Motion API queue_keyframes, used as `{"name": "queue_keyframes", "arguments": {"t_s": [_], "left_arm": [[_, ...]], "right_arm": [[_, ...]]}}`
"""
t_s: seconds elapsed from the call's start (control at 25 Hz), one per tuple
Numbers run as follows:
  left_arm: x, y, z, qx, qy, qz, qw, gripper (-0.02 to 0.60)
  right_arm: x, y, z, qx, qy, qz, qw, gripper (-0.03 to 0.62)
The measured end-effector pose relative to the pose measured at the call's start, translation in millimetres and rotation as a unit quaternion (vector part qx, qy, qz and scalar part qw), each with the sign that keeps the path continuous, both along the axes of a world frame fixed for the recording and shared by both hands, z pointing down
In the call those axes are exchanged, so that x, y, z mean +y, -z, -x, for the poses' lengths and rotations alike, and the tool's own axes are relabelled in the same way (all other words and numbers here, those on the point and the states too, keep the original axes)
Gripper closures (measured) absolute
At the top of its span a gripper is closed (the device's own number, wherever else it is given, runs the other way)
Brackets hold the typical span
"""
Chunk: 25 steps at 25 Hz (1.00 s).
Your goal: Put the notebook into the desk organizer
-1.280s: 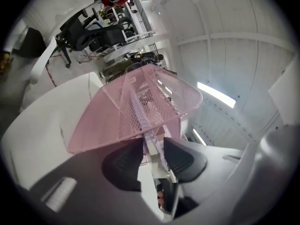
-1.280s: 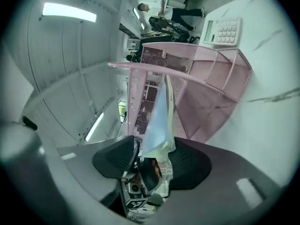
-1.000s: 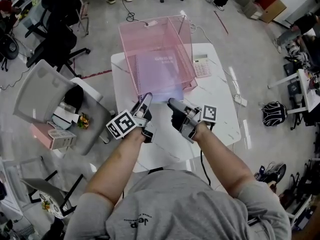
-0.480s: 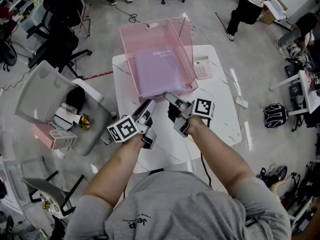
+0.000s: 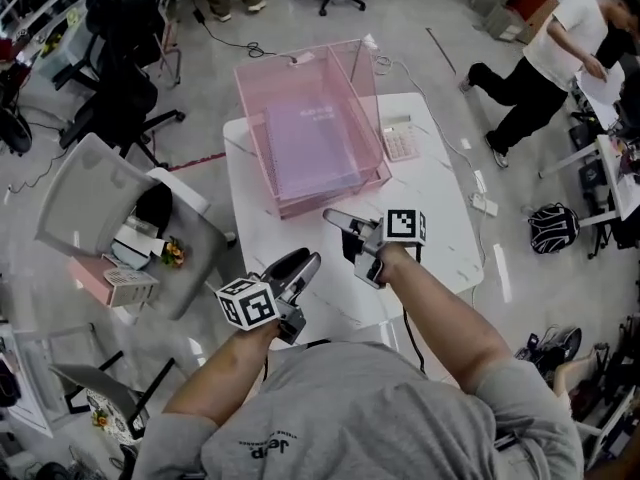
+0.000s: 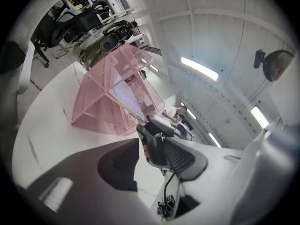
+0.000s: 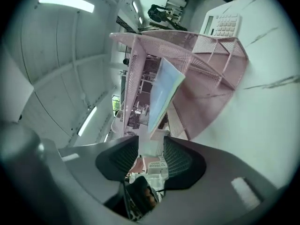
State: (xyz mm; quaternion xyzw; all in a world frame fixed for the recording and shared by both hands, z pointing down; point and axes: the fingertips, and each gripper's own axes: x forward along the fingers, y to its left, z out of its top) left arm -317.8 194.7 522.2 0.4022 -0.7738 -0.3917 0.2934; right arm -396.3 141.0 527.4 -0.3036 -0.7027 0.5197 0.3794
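Before you on the table (image 5: 440,218), the desk organizer (image 5: 335,193) stands toward the far edge, with the notebook (image 5: 315,143) lying inside it. The calculator (image 5: 401,138) sits on the table just right of the organizer. A chair (image 5: 100,208) stands left of the table, a bag (image 5: 548,228) on the floor well to its right.

Grey floor (image 5: 400,8), office chairs (image 5: 122,103), strip lights (image 6: 200,68)

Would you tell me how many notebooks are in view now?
1: the pale purple notebook lies inside the pink wire-mesh desk organizer on the white table. None shows elsewhere, though clutter could hide more.
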Motion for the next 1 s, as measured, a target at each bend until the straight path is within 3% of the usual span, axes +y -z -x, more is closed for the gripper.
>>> {"name": "queue_keyframes", "arguments": {"t_s": [0.08,0.2,0.36,0.44,0.6,0.8,1.0], "left_arm": [[-3.1,5.8,-8.4,-0.022,-0.021,0.014,0.9994,0.37],[-21.0,22.0,-18.1,-0.068,-0.064,0.031,0.9952,0.37],[-69.6,50.7,-33.1,-0.144,-0.127,0.049,0.9801,0.388],[-105.3,65.2,-50.2,-0.186,-0.172,0.056,0.9656,0.408],[-186.2,90.6,-99.9,-0.255,-0.279,0.058,0.9242,0.451],[-285.8,112.6,-173.6,-0.29,-0.352,0.042,0.889,0.518],[-366.3,124.2,-258.3,-0.322,-0.412,0.023,0.852,0.523]], "right_arm": [[-11.7,5.8,-22.1,-0.014,0.007,0.005,1.0,0.442],[-43.9,30.7,-47.8,-0.073,0.001,-0.005,0.997,0.444],[-109.8,67.4,-75.8,-0.18,-0.035,-0.091,0.979,0.46],[-150.1,84.6,-100.0,-0.221,-0.066,-0.136,0.963,0.506],[-233.6,113.3,-173.6,-0.263,-0.148,-0.219,0.928,0.564],[-326.2,131.0,-287.8,-0.273,-0.215,-0.315,0.883,0.591],[-400.0,134.4,-409.7,-0.255,-0.278,-0.388,0.841,0.592]]}}
